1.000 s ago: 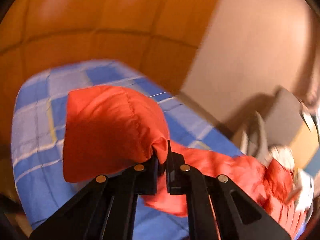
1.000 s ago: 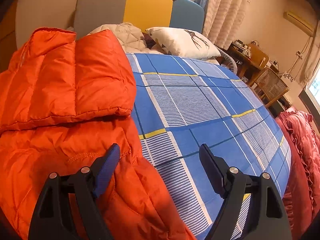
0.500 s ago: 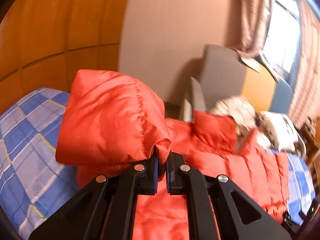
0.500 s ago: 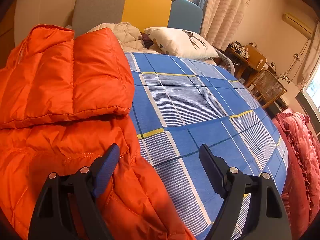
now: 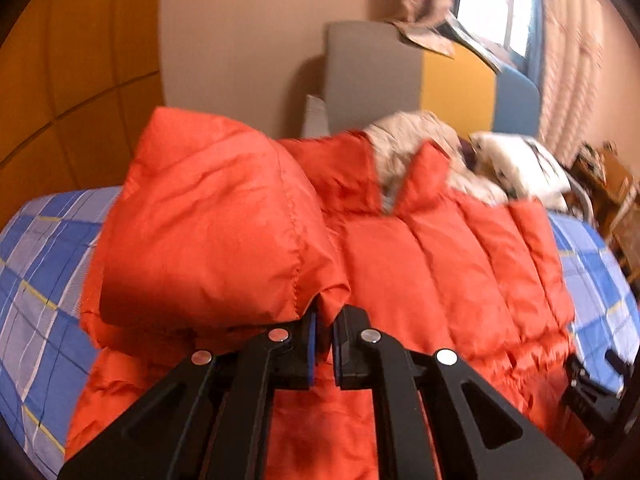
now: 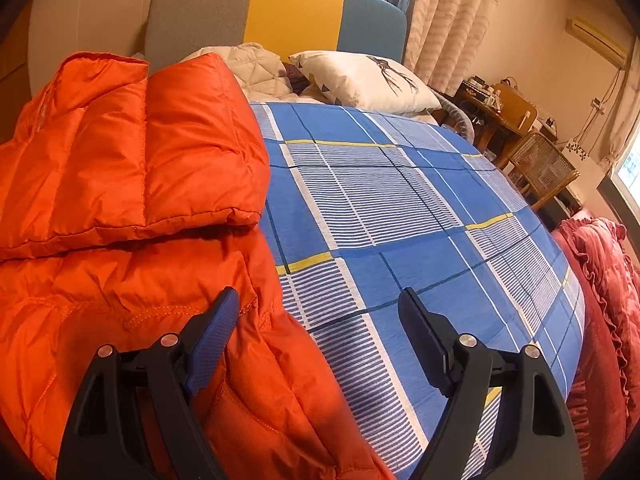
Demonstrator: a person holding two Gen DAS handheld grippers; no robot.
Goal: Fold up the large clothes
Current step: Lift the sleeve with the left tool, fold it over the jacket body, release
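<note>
An orange puffer jacket (image 5: pixel 432 280) lies on a bed with a blue checked sheet (image 5: pixel 36 264). My left gripper (image 5: pixel 325 320) is shut on a bunched part of the jacket, a puffy flap (image 5: pixel 208 232) that it holds lifted above the jacket's body. In the right wrist view the jacket (image 6: pixel 120 184) fills the left side, with one folded section lying on top. My right gripper (image 6: pixel 320 312) is open and empty, low over the jacket's right edge and the sheet (image 6: pixel 400 208). Its left finger (image 6: pixel 212 332) is over the orange fabric.
A grey, yellow and blue headboard (image 6: pixel 280 16) stands at the bed's far end with a white pillow (image 6: pixel 360 80) and a beige quilt (image 6: pixel 252 64). A red ruffled blanket (image 6: pixel 600 300) hangs at the right edge. A wooden desk and wicker chair (image 6: pixel 536 164) stand beyond.
My left gripper has swung right with the orange flap in it, from over the bare sheet toward the jacket's body and the headboard. My right gripper has barely moved.
</note>
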